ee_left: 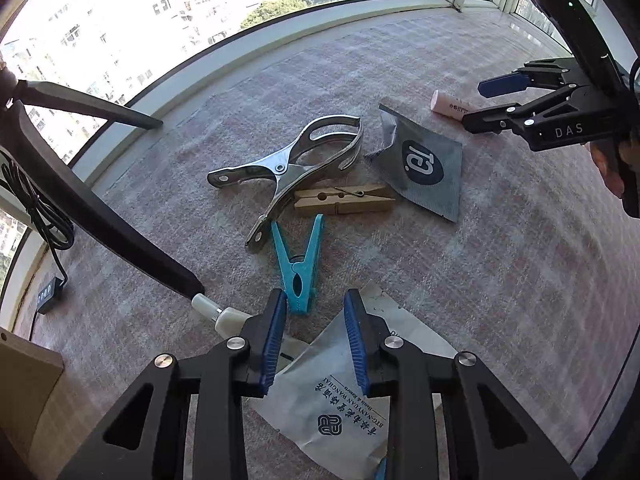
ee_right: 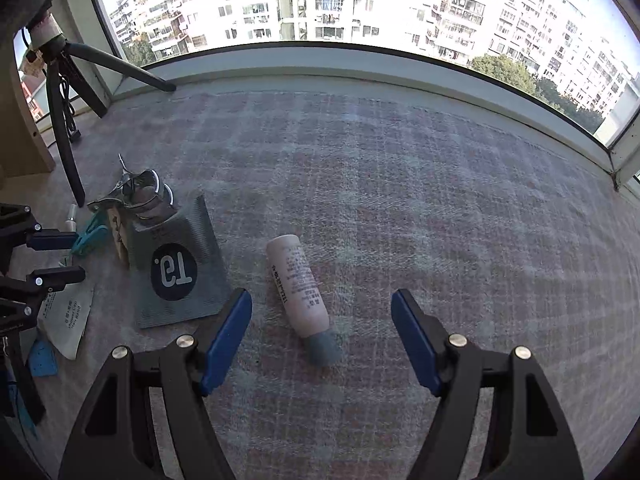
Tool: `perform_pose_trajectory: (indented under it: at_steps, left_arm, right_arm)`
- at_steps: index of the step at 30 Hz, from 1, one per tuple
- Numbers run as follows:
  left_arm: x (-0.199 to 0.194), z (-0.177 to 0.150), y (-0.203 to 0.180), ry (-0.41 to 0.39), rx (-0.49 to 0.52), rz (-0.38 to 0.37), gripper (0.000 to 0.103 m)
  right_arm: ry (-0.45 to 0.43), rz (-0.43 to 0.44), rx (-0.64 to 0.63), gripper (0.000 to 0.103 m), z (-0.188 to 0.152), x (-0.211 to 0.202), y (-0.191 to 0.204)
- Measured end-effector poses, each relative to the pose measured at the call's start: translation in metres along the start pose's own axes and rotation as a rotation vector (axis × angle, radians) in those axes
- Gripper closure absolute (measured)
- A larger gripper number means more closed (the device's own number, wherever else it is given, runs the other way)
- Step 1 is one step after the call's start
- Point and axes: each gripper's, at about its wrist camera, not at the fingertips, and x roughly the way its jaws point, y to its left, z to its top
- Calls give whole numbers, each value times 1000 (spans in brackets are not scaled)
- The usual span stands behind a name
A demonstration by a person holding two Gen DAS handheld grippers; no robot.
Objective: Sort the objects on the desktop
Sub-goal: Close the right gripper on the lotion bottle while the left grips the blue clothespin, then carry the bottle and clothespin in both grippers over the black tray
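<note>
Hovering low over the tabletop (ee_left: 500, 280), the left claw (ee_left: 316, 340) has its blue-padded fingers (ee_left: 274, 344) parted by a moderate gap and grips nothing. Beneath and between them lies a white paper packet (ee_left: 332, 404) printed with dark characters, and just ahead of the fingertips sits a teal clothespin (ee_left: 298, 266), its two legs splayed away from the claw. A small white bottle (ee_left: 218, 314) lies just left of the left finger, touching the foot of a black tripod leg (ee_left: 100, 208).

Past the teal clothespin, a wooden clothespin (ee_left: 344, 200) lies crosswise, touching one handle of a large metal clamp (ee_left: 288, 168). To the right of these, a grey sachet (ee_left: 424, 168) with a dark round logo lies flat, its left edge close to the clamp's jaws.

The right claw (ee_right: 322, 344) is spread wide and holds nothing. A pale pink tube (ee_right: 296, 288) with a grey-blue cap lies on the tabletop between its fingers, just ahead of them and touching neither, cap end toward the camera. In the right wrist view the grey sachet sits to the left of the tube, with the clamp and the clothespins bunched behind it. The tabletop wears a checked cloth and meets a windowsill (ee_right: 360, 68) with apartment blocks outside.
</note>
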Motion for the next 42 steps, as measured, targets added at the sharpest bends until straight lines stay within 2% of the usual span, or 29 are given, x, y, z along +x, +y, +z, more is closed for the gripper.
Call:
perform_pose_trajectory:
  at_steps: [5, 7, 9, 11, 14, 17, 21, 24, 28, 35, 38, 42]
  left_arm:
    - [-2, 6, 6, -17, -42, 2, 74]
    - [2, 8, 4, -1, -36, 11, 74]
    - [6, 7, 1, 16, -33, 18, 75]
    - [5, 7, -2, 1, -41, 8, 86]
    - [3, 5, -7, -1, -59, 7, 86]
    - [-5, -1, -11, -10, -86, -27, 86]
    - [-28, -8, -17, -43, -118, -33, 86]
    - [-53, -15, -26, -81, -137, -54, 86]
    - [-85, -7, -16, -137, -154, -63, 86]
    - [-153, -20, -10, -242, -183, -40, 86]
    - [-190, -39, -10, -280, -202, -10, 86]
    - [-226, -76, -2, -310, -248, 36, 86]
  right_arm:
    - [24, 5, 3, 41, -1, 8, 2]
    - [19, 0, 3, 43, -1, 8, 3]
    - [14, -2, 9, 49, -1, 9, 2]
    - [9, -2, 21, 66, -1, 9, 1]
    - [8, 25, 56, 83, -1, 8, -3]
    - [6, 57, 89, 83, -9, 3, -9]
    - [-17, 69, 111, 83, -30, -21, -18]
    - [-42, 84, 138, 83, -38, -42, -20]
    - [-97, 102, 152, 83, -39, -81, -14]
    - [-201, 127, 106, 83, -33, -156, 18]
    - [-251, 152, 70, 83, -35, -193, 36]
    - [-297, 204, 5, 83, -34, -222, 78]
